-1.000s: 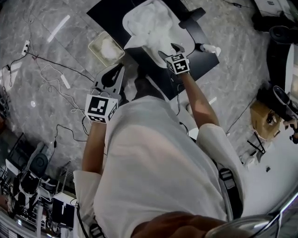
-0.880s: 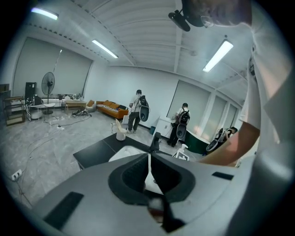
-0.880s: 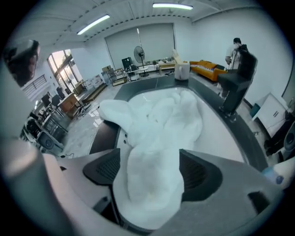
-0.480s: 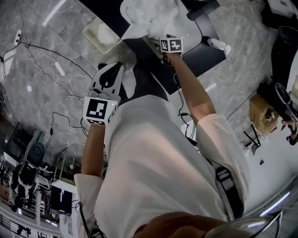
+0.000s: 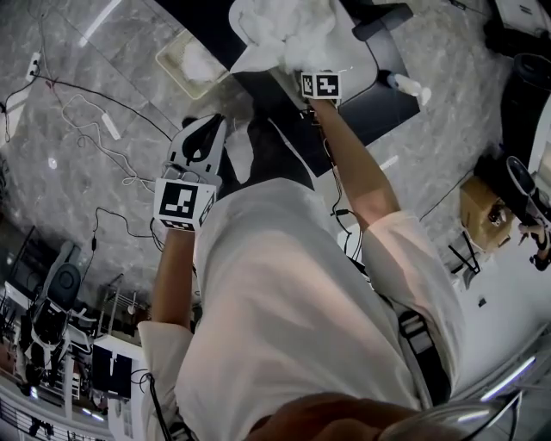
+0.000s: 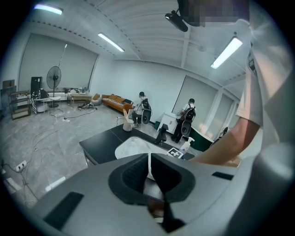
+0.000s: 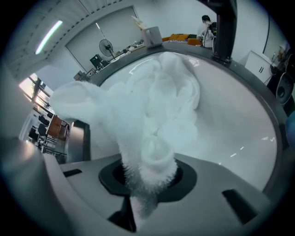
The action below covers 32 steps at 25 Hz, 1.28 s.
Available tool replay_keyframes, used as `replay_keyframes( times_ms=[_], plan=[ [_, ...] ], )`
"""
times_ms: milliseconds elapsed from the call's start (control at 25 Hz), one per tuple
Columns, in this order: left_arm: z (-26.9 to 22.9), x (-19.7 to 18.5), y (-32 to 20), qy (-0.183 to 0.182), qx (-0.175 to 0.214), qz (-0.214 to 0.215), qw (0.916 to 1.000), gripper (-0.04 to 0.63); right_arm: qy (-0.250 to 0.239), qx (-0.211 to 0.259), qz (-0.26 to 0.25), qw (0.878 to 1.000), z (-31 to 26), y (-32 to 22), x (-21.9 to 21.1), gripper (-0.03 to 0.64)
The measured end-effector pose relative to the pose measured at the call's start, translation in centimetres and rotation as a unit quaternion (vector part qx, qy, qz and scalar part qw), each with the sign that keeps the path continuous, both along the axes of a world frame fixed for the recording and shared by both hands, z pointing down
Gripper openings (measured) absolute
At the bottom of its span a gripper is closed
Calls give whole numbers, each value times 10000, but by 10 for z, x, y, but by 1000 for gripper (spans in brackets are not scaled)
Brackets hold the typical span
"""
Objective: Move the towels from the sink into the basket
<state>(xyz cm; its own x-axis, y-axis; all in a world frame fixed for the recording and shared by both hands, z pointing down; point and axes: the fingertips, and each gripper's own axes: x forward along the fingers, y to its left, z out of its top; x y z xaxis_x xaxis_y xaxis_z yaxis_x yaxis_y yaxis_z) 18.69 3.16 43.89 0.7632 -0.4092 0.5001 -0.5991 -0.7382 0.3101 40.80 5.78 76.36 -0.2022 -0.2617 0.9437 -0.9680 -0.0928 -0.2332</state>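
Observation:
A heap of white towels (image 5: 288, 24) fills the white sink (image 7: 239, 124) in the black counter (image 5: 379, 103). My right gripper (image 5: 310, 73) reaches steeply down into the sink. Its jaws have just been closing and are shut on a fluffy white towel (image 7: 152, 133), whose bunched fold sits pinched between them. My left gripper (image 5: 205, 138) hangs lower, off the counter's near corner, with its jaws together and nothing seen between them. The pale basket (image 5: 172, 69) stands on the floor left of the counter with a white towel (image 5: 196, 62) inside. From the left gripper (image 6: 150, 170) I see the sink (image 6: 133, 146) ahead.
A black faucet (image 7: 223, 27) rises at the sink's far rim, and a soap bottle (image 6: 185, 146) stands beside it. A cup (image 6: 126, 124) sits on the counter's far corner. Cables (image 5: 95, 129) trail across the marble floor. Two people (image 6: 140, 108) stand behind the counter.
My right gripper has dropped from above the sink rim into the towel heap and closed on a towel. The left gripper has sunk slightly.

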Motion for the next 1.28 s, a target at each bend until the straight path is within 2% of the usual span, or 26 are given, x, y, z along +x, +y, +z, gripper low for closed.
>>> replay_keyframes(
  times_ms=[160,320,480,640,840,960,1280],
  plan=[
    [-6,-15,5,-9,66,13,10000,17,119,348,-104,9993,-37,8,2,97],
    [-18,-30,8,29,191,1,9998,18,260,960,-101,9950,-92,10,1,95],
    [-35,-39,13,93,372,61,9992,18,467,1619,17,9857,-155,8,4,94],
    [-56,-49,19,178,584,132,9980,18,557,2341,-1,9706,-223,3,-4,92],
    [-86,-66,17,256,908,125,9955,18,635,3370,-143,9393,-315,-19,-25,91],
    [-102,-77,17,334,1029,45,9941,18,519,3881,-343,9195,-364,-30,-49,91],
    [-156,-119,-6,518,1504,-372,9866,18,137,5204,-1255,8445,-509,-73,-141,89]
  ],
)
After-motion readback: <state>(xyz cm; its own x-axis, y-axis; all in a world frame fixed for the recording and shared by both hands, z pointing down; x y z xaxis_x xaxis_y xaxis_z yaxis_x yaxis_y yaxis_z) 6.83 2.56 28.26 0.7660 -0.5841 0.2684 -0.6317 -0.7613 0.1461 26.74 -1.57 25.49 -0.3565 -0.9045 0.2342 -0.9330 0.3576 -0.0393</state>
